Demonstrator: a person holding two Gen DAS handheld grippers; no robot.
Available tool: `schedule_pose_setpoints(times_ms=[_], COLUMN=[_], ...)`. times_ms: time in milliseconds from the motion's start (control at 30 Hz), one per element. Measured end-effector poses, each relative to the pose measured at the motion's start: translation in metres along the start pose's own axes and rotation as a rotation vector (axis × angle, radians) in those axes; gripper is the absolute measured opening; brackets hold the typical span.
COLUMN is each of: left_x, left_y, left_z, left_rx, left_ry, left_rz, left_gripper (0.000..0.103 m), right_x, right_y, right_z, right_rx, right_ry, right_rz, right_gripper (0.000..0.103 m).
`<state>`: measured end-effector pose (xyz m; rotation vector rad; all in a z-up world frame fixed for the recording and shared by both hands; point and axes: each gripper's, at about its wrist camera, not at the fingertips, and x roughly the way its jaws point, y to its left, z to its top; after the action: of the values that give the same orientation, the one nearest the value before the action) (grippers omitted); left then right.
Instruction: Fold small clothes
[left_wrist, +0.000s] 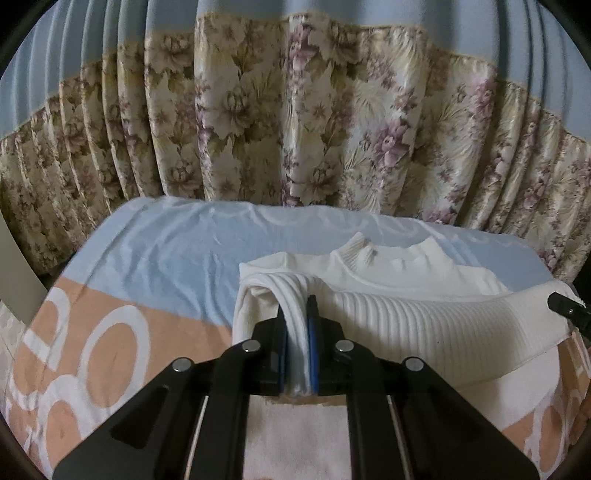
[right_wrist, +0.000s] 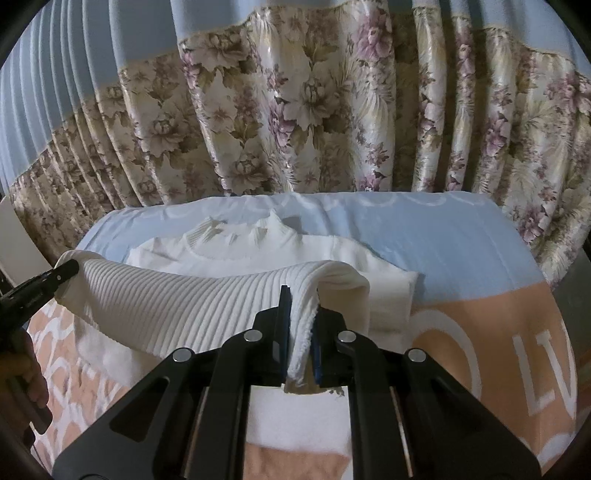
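Note:
A white ribbed sweater (left_wrist: 406, 280) lies on the cloth-covered table (left_wrist: 155, 258), its high collar (left_wrist: 388, 254) toward the curtain. My left gripper (left_wrist: 298, 306) is shut on the left corner of the ribbed hem, which hangs lifted over the sweater's body. My right gripper (right_wrist: 300, 299) is shut on the hem's right corner (right_wrist: 306, 332). The hem band (right_wrist: 184, 302) stretches taut between both grippers above the sweater (right_wrist: 258, 254). The left gripper's tip (right_wrist: 62, 273) shows at the left edge of the right wrist view, the right gripper's tip (left_wrist: 565, 306) at the right edge of the left wrist view.
The table cover is pale blue at the back (right_wrist: 443, 236) and orange with white rings and letters at the front (right_wrist: 498, 332). A floral curtain (left_wrist: 295, 129) hangs right behind the table. A hand (right_wrist: 26, 369) grips the left tool's handle.

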<state>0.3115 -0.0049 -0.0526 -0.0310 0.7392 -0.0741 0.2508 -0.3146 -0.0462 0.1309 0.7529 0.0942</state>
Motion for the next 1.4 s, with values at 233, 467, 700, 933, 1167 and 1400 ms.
schedule_pose_setpoints(times_ms=[233,467,700,933,1167,1400], left_x=[0.04,0.072,0.095,0.076,0.069,0.07], left_y=[0.001,-0.006,0.0,0.015,0.019,0.019], left_z=[0.012,0.025,0.041,0.071,0.061,0.052], left_rx=[-0.007,0.017,-0.03,-0.041,-0.011,-0.006], left_ry=[0.02,0.041,0.073,-0.012,-0.006,0.012], left_rz=[0.01,0.028,0.059,0.094,0.093,0.09], left_gripper=[0.009,0.01,0.024,0.041,0.041,0.041], right_x=[0.05,0.083,0.111,0.104,0.089,0.093], right_y=[-0.011,-0.018,-0.028,-0.024,-0.018,-0.016], right_z=[0.013,0.024,0.037,0.064,0.08,0.066], right_rx=[0.041,0.065,0.118,0.125,0.091,0.064], right_ry=[0.063,0.093,0.144,0.068,0.025,0.056], right_rz=[0.014,0.003,-0.022,-0.037,-0.023,-0.038], right_gripper=[0.01,0.01,0.012,0.044,0.045,0.045])
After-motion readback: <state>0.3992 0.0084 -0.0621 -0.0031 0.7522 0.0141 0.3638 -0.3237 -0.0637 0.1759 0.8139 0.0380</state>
